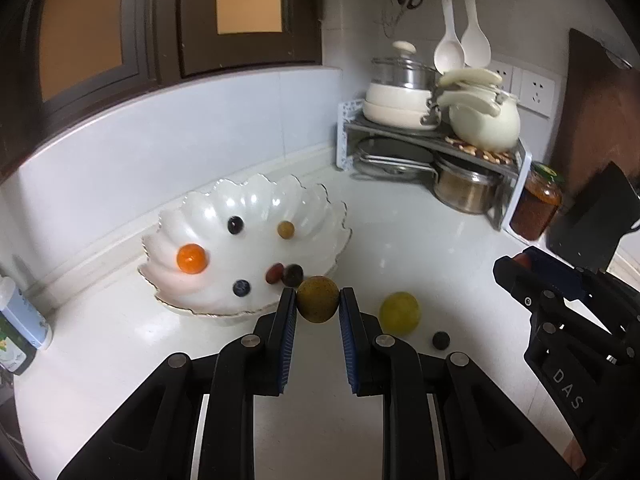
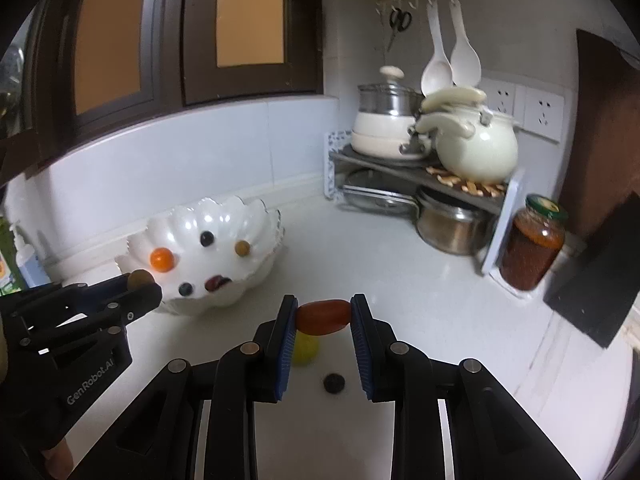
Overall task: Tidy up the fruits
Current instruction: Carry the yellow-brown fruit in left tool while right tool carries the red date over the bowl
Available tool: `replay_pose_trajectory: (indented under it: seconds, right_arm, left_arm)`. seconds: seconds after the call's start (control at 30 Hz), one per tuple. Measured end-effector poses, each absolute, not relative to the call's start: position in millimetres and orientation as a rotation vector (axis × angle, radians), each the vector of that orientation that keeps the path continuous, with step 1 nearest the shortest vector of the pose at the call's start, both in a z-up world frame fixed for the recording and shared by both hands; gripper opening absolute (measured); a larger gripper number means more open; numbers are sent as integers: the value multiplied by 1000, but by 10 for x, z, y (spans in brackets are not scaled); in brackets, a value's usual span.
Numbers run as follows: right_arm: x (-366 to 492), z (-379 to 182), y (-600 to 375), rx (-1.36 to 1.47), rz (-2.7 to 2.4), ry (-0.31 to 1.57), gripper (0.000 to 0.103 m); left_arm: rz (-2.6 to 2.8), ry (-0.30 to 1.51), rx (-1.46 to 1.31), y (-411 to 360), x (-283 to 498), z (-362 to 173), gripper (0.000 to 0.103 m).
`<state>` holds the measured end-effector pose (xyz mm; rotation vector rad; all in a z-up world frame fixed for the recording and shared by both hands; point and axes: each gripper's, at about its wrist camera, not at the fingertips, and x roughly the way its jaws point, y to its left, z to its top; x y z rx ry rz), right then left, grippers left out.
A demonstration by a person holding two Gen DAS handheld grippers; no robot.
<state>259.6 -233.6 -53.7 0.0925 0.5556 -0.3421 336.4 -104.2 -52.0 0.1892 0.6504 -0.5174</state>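
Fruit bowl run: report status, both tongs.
Left tongs shut on brown fruit near bowl rim. Right tongs shut on red tomato. Yellow fruit, dark berry loose on counter. Path clear.

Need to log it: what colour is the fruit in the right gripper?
Red-orange fruit, held in the right gripper; clearest in the right wrist view.

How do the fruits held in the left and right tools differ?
The left tool grips a round, speckled olive-brown fruit; the right tool grips an oblong, smooth red tomato. The brown fruit hangs near the white bowl; the tomato hangs over bare counter. Both are clamped between blue pads.
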Motion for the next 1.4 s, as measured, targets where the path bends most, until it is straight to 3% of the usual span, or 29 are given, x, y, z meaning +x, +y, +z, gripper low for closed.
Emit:
replay_pose_trajectory:
  seconds: [0.5,1.4]
  right_arm:
    - [2787,-206,-2170,46,-241,472,28]
    - [3558,45,-1937,38,-82,483,28]
  left_arm:
    - [-437,580,150,-850,3450,-210,22]
    - [-344,569,116,-631,3999,55,22]
